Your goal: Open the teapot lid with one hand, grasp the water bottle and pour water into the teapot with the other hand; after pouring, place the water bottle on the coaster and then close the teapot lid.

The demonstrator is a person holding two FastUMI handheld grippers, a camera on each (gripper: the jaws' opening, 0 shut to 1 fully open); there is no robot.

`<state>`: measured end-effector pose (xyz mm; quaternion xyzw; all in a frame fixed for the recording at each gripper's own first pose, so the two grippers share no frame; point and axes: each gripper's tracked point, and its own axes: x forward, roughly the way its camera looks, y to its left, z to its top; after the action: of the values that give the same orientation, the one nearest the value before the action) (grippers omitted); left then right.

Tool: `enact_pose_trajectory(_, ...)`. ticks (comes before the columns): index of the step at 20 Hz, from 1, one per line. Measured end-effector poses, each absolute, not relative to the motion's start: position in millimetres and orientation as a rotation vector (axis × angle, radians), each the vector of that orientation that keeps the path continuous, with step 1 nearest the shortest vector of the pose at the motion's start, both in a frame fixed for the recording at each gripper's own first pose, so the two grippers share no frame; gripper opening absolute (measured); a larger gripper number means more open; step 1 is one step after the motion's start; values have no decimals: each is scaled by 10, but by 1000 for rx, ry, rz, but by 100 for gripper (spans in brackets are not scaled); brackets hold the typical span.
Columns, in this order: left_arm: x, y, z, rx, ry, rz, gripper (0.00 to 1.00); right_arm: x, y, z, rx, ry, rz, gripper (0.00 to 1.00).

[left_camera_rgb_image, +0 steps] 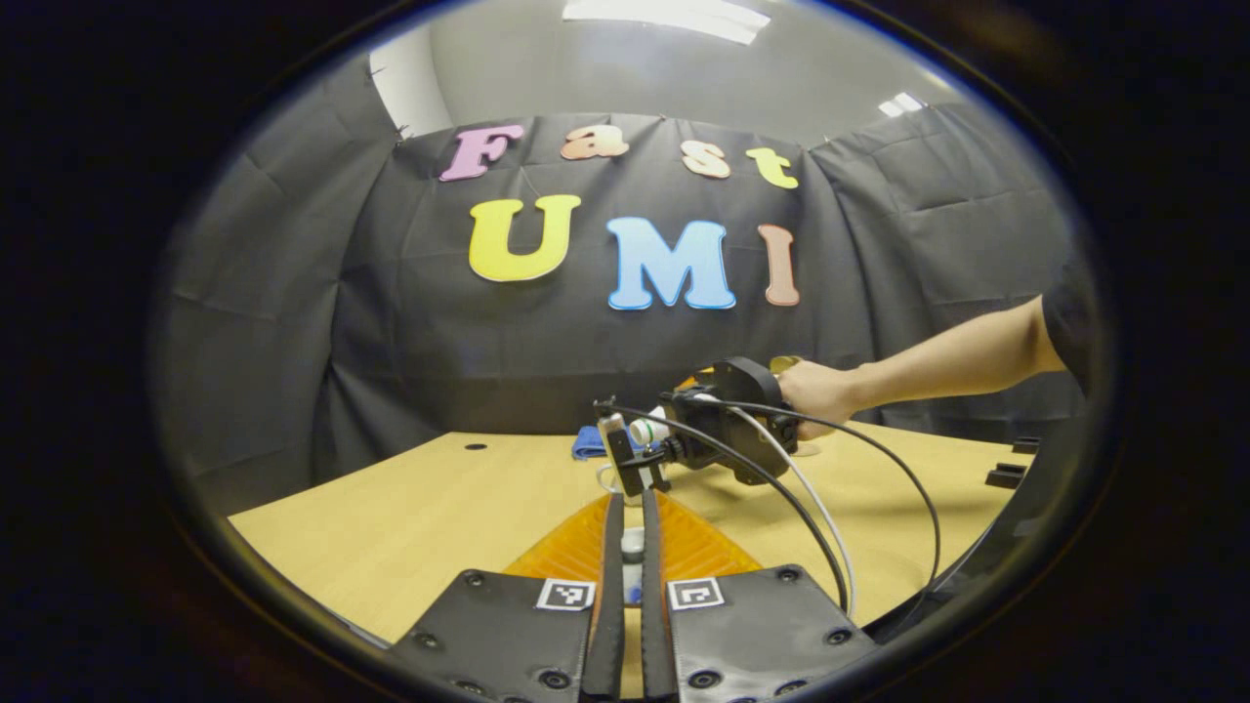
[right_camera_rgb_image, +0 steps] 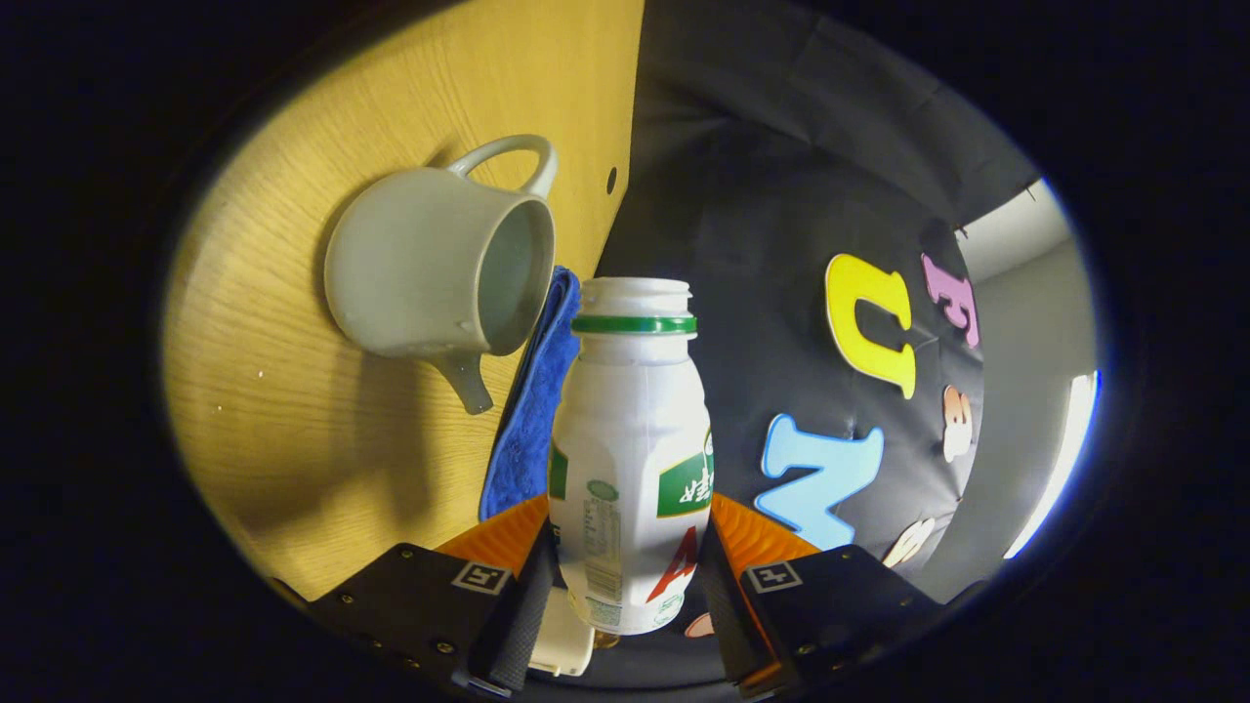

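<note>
In the right gripper view my right gripper (right_camera_rgb_image: 630,537) is shut on a white water bottle (right_camera_rgb_image: 630,459) with a green neck ring and no cap. The bottle lies tipped on its side, its mouth close beside the open top of a pale grey teapot (right_camera_rgb_image: 430,268). No water stream shows. The teapot stands on the wooden table (right_camera_rgb_image: 293,469) with its lid off. In the left gripper view a hand holds the right gripper (left_camera_rgb_image: 635,459) with the tipped bottle (left_camera_rgb_image: 647,430) over mid-table. My left gripper (left_camera_rgb_image: 627,503) is nearly shut on a small pale piece, seemingly the lid's knob (left_camera_rgb_image: 633,544).
A folded blue cloth (right_camera_rgb_image: 537,400) lies just behind the teapot, also seen as the blue cloth (left_camera_rgb_image: 589,444) in the left gripper view. Black cables (left_camera_rgb_image: 879,469) trail from the right gripper across the table. Small black objects (left_camera_rgb_image: 1006,476) sit at the table's right edge.
</note>
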<state>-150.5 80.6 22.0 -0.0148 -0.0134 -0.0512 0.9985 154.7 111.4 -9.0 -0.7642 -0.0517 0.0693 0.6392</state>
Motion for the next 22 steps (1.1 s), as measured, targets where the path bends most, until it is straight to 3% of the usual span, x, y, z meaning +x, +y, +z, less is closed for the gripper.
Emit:
enact_pose_trajectory(2,-1489,818,219,-53,-23,-102,13,1535,1090,-126,-1626,-69,182,72)
enact_pose_trajectory(3,-1461,838,204,-66,-21,-99,17,1523,1089,-130,-1553,-57,189,72)
enact_pose_trajectory(5,-1420,895,210,-90,-20,-90,13,1467,1100,-178,-1403,-32,215,72)
enact_pose_trajectory(6,-1386,917,234,-99,-21,-86,17,1428,1118,-141,-1333,-42,216,72)
enact_pose_trajectory(8,-1308,943,303,-107,-31,-82,13,1375,1139,-114,-1183,-44,225,72)
enact_pose_trajectory(11,-1139,984,482,-101,-61,-85,17,1275,1118,-21,-922,-28,242,73)
enact_pose_trajectory(18,-311,921,712,-159,-51,-130,17,643,649,343,-317,38,302,72)
enact_pose_trajectory(22,318,777,822,-146,-62,-153,17,171,242,437,-131,46,311,72)
